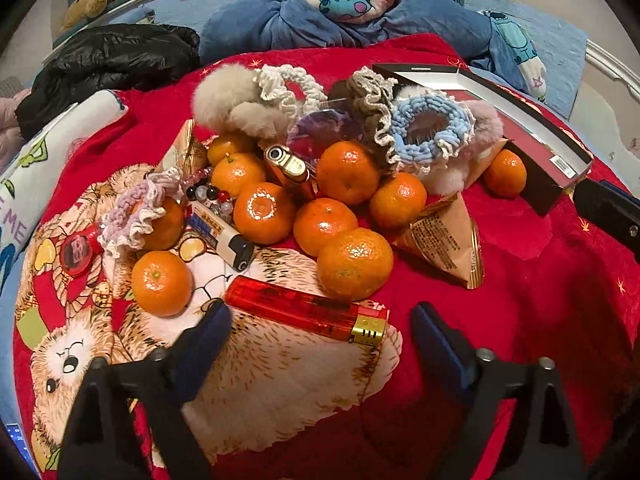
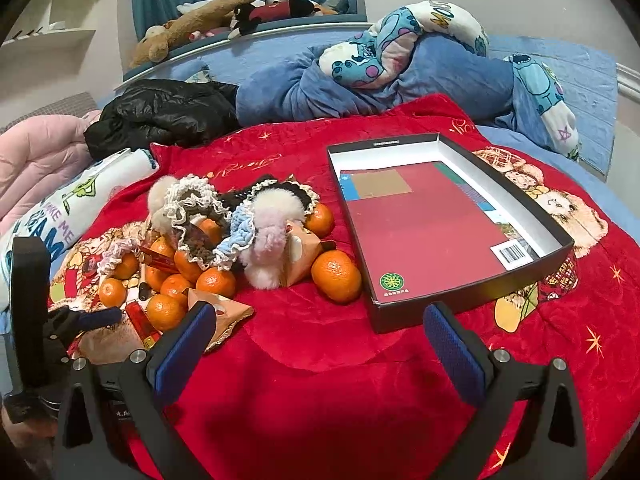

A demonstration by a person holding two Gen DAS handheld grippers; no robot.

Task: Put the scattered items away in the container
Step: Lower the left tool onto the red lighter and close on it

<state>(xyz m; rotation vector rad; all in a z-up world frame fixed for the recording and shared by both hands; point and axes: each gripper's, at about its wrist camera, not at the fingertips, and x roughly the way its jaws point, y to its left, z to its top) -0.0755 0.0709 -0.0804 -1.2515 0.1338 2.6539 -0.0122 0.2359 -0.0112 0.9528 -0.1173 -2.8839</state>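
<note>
A pile of several mandarins (image 1: 354, 263), scrunchies (image 1: 430, 128), lighters and snack packets (image 1: 448, 246) lies on a red blanket (image 1: 532, 312). My left gripper (image 1: 320, 334) is open, its fingers on either side of a red lighter (image 1: 308, 311) lying just ahead. A white lighter (image 1: 224, 236) and a gold lighter (image 1: 290, 168) lie in the pile. My right gripper (image 2: 320, 334) is open and empty above bare blanket, in front of the open black box (image 2: 472, 292) with a red liner. The pile (image 2: 224, 240) shows to the box's left.
A black jacket (image 2: 160, 114), blue bedding with a printed pillow (image 2: 400, 52) and plush toys (image 2: 208, 16) lie behind the blanket. A white printed cushion (image 2: 84, 200) sits at the left. The left gripper (image 2: 84, 320) shows at the right wrist view's left edge.
</note>
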